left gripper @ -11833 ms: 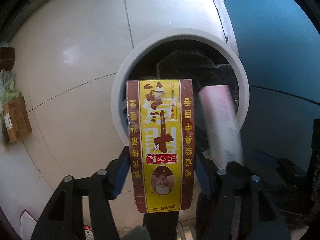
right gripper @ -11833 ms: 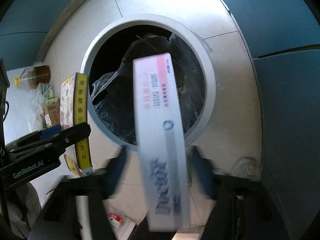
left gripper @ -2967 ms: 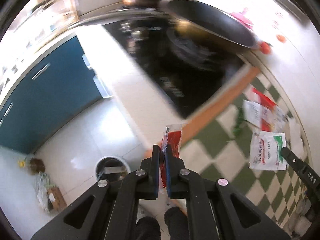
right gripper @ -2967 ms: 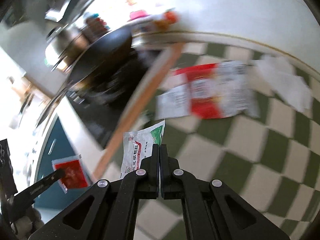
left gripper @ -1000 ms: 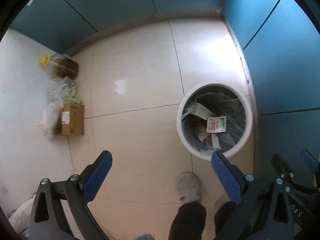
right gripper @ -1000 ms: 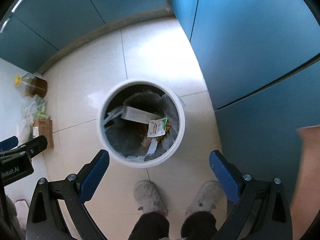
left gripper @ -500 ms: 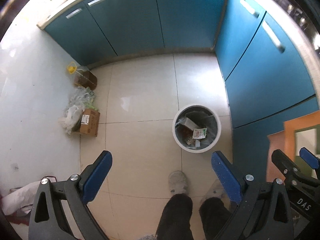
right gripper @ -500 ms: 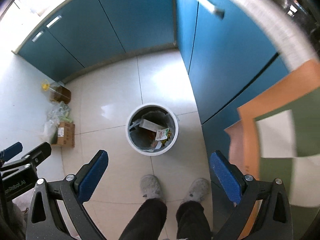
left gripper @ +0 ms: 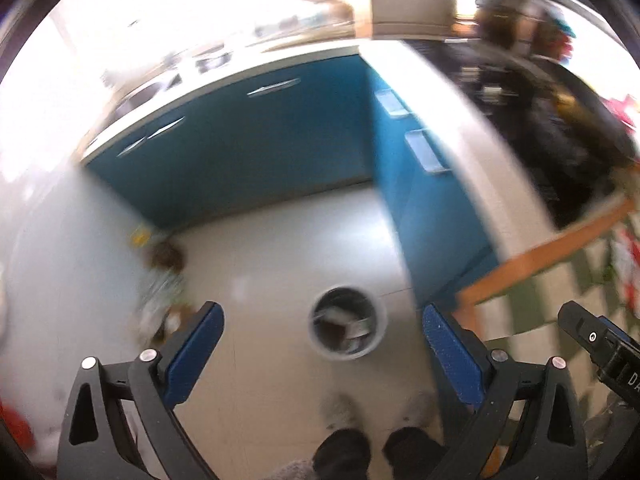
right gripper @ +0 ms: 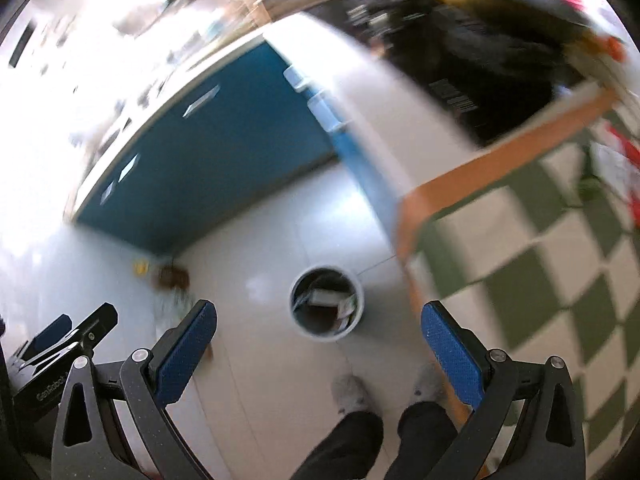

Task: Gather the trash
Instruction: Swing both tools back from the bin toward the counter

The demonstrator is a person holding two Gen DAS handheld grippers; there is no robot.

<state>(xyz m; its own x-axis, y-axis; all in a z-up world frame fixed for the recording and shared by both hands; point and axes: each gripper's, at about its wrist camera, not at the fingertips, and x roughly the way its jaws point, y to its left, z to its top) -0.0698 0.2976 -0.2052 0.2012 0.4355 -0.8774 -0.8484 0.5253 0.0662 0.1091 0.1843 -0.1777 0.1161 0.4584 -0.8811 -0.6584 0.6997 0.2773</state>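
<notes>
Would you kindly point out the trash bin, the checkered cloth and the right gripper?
trash bin (right gripper: pixel 358 300): right wrist view, white rim.
checkered cloth (right gripper: pixel 532 276): right wrist view, a green square.
right gripper (right gripper: pixel 316 344): right wrist view, midway between its open fingers.

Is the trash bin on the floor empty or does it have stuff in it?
Not empty: pale wrappers and a box-like piece show inside the trash bin; how full, cannot tell.
</notes>
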